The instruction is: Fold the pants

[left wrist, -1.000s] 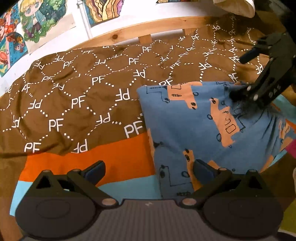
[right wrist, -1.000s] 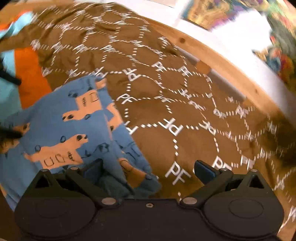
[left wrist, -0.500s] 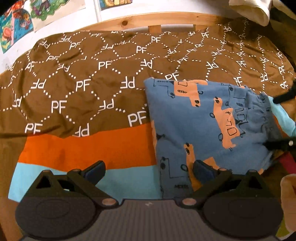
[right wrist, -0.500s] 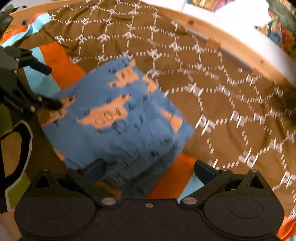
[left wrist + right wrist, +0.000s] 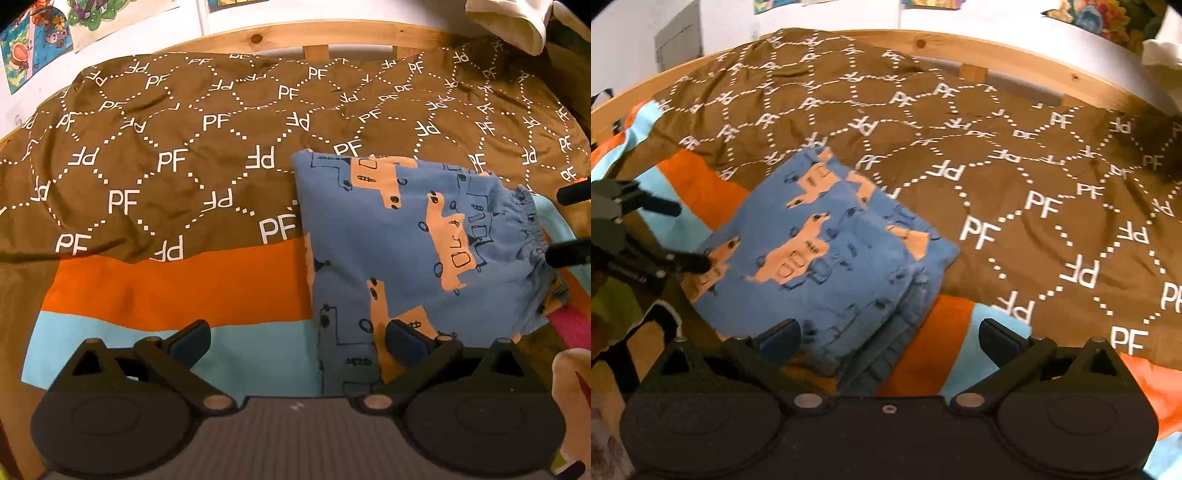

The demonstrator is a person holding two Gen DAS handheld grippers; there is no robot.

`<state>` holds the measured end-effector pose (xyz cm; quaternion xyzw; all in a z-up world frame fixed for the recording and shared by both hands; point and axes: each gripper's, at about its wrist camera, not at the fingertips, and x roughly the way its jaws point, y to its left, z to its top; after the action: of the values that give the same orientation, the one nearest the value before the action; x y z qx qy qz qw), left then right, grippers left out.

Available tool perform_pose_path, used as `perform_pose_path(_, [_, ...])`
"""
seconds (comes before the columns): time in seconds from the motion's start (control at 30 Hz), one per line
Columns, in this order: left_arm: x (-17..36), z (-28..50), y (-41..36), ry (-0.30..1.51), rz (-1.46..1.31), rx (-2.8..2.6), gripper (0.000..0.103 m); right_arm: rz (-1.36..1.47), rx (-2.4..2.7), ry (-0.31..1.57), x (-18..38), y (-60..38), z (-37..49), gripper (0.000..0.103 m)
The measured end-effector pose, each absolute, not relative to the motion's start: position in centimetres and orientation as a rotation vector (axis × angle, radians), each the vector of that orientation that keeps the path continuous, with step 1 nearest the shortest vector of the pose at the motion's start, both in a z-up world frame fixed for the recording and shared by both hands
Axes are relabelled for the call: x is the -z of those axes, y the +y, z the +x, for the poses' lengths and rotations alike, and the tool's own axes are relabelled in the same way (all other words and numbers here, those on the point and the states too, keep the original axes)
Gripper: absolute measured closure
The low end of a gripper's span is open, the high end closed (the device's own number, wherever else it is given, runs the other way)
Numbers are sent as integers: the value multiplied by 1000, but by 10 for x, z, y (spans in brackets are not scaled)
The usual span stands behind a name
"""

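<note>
Folded pants [image 5: 406, 236] lie on the bedspread [image 5: 184, 166], ahead-right of the left tool [image 5: 297, 338]. Headboard [image 5: 332, 33] behind.

A second before, the black right gripper [image 5: 570, 225] stood at the upper right of the left wrist frame with its fingers down on the far edge of the blue folded pants with orange truck prints [image 5: 413, 236]. It then drew off to the right edge of that frame, where only its two fingertips showed, spread apart beside the gathered waistband, no longer pressing the cloth. In the right wrist frame the pants [image 5: 827, 254] slid from the lower left toward the centre, and the black left gripper [image 5: 687, 236] came into sight at the left edge.
</note>
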<state>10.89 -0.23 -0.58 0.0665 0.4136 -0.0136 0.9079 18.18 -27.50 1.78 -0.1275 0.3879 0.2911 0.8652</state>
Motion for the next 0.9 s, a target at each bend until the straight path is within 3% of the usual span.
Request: perform_pose_path(0.9, [8, 122, 38, 875, -253, 300, 0, 26, -733, 893, -16, -286, 253, 1])
